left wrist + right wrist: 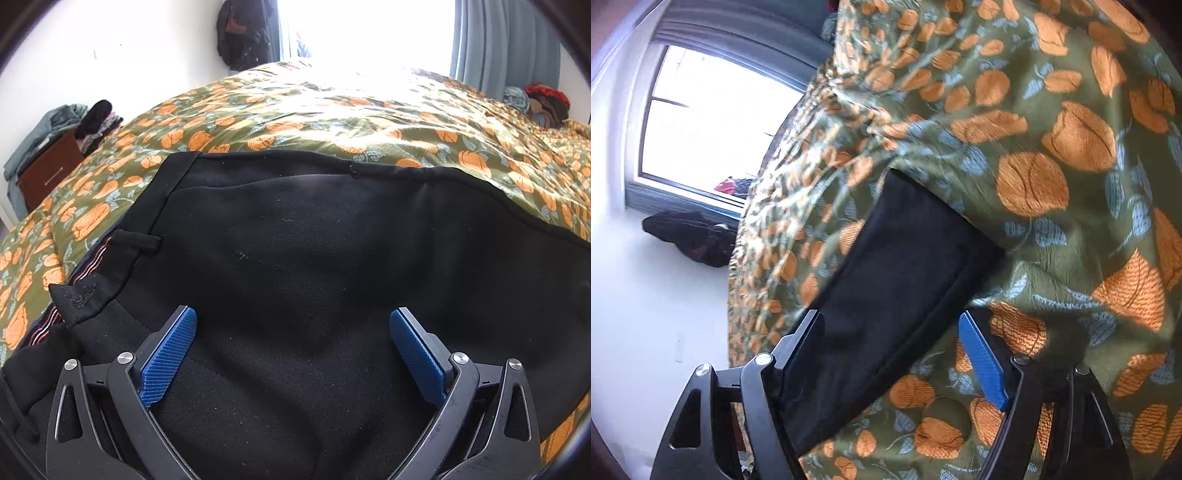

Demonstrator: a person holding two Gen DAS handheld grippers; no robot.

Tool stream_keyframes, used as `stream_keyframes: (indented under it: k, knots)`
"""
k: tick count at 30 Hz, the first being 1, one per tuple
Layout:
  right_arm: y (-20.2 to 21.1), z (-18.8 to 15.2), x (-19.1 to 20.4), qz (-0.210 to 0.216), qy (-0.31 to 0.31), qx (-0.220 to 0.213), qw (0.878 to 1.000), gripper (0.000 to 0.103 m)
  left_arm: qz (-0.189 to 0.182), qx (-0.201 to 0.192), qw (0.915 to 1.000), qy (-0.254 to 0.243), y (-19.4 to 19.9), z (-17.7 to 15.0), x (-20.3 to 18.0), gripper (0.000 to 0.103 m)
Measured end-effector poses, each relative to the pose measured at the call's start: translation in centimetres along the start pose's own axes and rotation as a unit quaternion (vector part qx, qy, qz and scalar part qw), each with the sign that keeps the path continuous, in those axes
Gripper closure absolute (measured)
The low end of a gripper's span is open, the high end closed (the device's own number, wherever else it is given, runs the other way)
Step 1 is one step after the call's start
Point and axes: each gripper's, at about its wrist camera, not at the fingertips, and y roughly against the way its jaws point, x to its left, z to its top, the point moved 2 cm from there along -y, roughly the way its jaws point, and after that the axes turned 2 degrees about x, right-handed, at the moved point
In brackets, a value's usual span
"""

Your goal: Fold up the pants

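In the left wrist view, one pair of black pants lies spread flat on the bed, waistband to the left with one belt loop showing, probably so the cloth can be doubled over cleanly. The left gripper hangs over the seat of the pants with its jaws wide apart and nothing pinched between its two blue pads; it seems placed to steady or smooth the cloth. One brown dresser stands by the wall.

In the right wrist view, one pant leg runs across the bed, its hem at the far end. The right gripper straddles the leg's edge with jaws spread; only one blue pad shows, clear of the cloth, so nothing is clamped. One window is lit behind.
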Motion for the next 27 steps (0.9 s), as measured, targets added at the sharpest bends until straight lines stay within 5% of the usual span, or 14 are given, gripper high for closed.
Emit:
stream_keyframes:
  k: [5, 6, 7, 8, 12, 16, 19, 21, 25, 26, 27]
  knots:
    - [-1.6, 2.0, -0.5, -0.011, -0.039, -0.072, 0.997, 0.035, -0.001, -0.001, 1.0, 0.0, -0.1, 0.0, 0.0, 0.001]
    - [-1.8, 2.2, -0.3, -0.026, -0.033, -0.077, 0.996, 0.048, -0.001, -0.001, 1.0, 0.0, -0.1, -0.1, 0.0, 0.001]
    - [-1.2, 2.3, 0.3, -0.042, -0.02, -0.09, 0.995, 0.077, -0.001, -0.001, 1.0, -0.001, -0.1, -0.1, 0.0, 0.001]
    - [-0.8, 2.3, 1.0, -0.045, -0.005, -0.105, 0.993, 0.087, 0.0, 0.0, 1.0, -0.001, -0.2, -0.1, -0.1, 0.001]
    - [2.9, -1.9, 7.2, -0.029, 0.138, -0.123, 0.982, 0.095, 0.003, 0.001, 1.0, -0.003, -0.3, -0.1, -0.2, 0.001]
    - [9.6, -11.6, 12.2, 0.036, 0.301, -0.103, 0.947, 0.096, 0.007, 0.002, 1.0, -0.006, -0.3, -0.1, -0.3, 0.001]
    - [14.8, -19.9, 11.1, 0.051, 0.354, -0.092, 0.929, 0.096, 0.011, 0.004, 0.9999, -0.009, -0.4, 0.0, -0.5, 0.001]
    - [17.4, -24.3, 8.1, 0.044, 0.348, -0.086, 0.933, 0.096, 0.015, 0.008, 0.9998, -0.012, -0.4, 0.1, -0.6, 0.001]
    - [19.8, -28.6, -0.8, -0.04, 0.243, -0.09, 0.965, 0.092, 0.028, 0.025, 0.9991, -0.019, -0.5, 0.5, -0.9, 0.001]
    - [19.7, -29.0, -3.2, -0.084, 0.201, -0.092, 0.972, 0.086, 0.034, 0.032, 0.9987, -0.02, -0.5, 0.7, -1.1, 0.0]
    - [19.6, -29.2, -5.0, -0.13, 0.171, -0.091, 0.972, 0.067, 0.04, 0.04, 0.9982, -0.02, -0.4, 0.8, -1.2, 0.0]
